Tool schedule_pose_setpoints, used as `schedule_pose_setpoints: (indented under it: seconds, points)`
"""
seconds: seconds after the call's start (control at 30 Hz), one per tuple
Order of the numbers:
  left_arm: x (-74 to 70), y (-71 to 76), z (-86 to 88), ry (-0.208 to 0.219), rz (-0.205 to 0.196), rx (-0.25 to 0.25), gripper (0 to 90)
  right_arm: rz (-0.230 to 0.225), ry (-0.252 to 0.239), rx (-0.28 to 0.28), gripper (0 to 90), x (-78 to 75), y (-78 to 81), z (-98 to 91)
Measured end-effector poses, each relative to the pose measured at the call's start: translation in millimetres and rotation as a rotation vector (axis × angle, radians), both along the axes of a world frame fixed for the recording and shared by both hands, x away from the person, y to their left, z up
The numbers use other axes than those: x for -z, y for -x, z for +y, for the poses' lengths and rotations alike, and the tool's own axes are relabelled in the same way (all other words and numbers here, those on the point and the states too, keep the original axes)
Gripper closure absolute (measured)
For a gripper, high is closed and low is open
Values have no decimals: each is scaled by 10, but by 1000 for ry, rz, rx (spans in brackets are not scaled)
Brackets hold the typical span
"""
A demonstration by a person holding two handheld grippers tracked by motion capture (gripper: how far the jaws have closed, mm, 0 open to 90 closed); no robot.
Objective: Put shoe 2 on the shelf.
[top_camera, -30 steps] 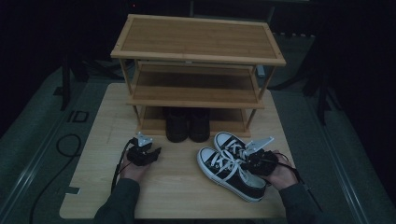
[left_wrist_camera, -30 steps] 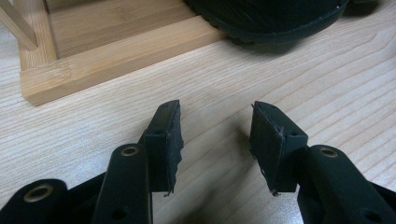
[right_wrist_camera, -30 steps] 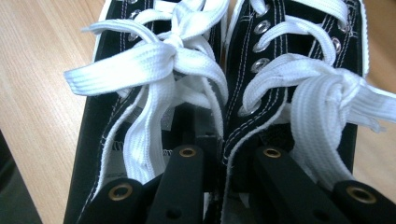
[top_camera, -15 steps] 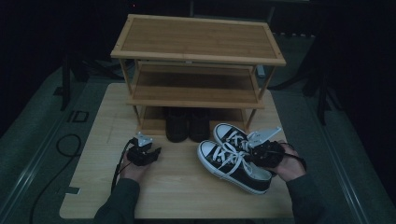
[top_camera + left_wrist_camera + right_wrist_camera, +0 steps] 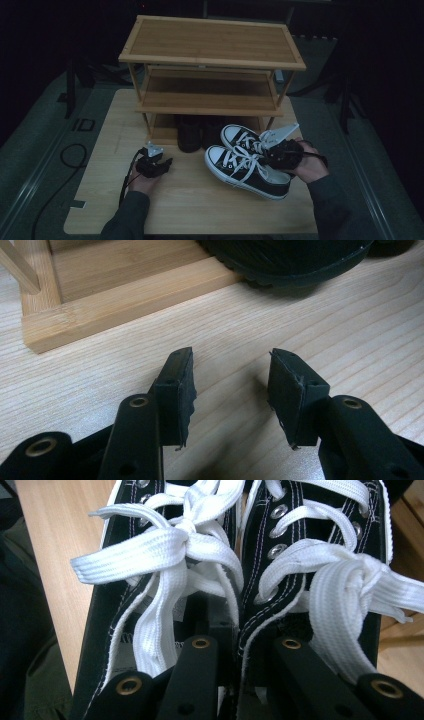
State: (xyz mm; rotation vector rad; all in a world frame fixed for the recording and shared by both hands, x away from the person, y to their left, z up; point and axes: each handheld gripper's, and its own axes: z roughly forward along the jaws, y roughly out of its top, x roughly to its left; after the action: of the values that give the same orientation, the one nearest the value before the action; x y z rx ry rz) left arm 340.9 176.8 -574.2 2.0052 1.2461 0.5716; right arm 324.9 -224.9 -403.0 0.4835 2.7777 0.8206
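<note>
High view: a wooden worktop point(image 5: 200, 210) carrying a three-tier shoe rack point(image 5: 212, 60). A pair of black sneakers point(image 5: 247, 162) with white laces and toe caps lies side by side in front of the rack's right half, toes toward the rack. The right gripper point(image 5: 280, 154) sits at their heel end; in the right gripper view its fingers point(image 5: 197, 665) are closed on the two adjoining inner collars of the sneakers, one finger inside each shoe. A pair of dark shoes point(image 5: 200, 132) stands on the rack's bottom shelf, just behind the sneakers. The left gripper point(image 5: 152, 165) rests low over the worktop, left of the sneakers and well apart from them; its fingers point(image 5: 175, 390) stand open with bare wood between them.
</note>
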Motion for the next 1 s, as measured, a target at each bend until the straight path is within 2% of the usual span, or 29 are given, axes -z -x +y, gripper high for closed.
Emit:
schedule_pose_setpoints:
  seconds: [0.27,0.47,0.57,0.8,1.0]
  points:
    - [0,0,-1,0,0,0,538,3,14,-66,856,-120,-31,94]
    - [1,0,-3,4,-1,-2,538,10,6,-119,856,-228,-72,155]
    - [0,1,-3,4,1,-2,538,1,10,-145,856,-278,-88,200]
    - [-1,1,-2,2,0,-1,538,-4,-24,-190,856,-381,-144,261]
    - [-2,4,-2,2,1,0,538,4,-35,-220,855,-484,-217,321]
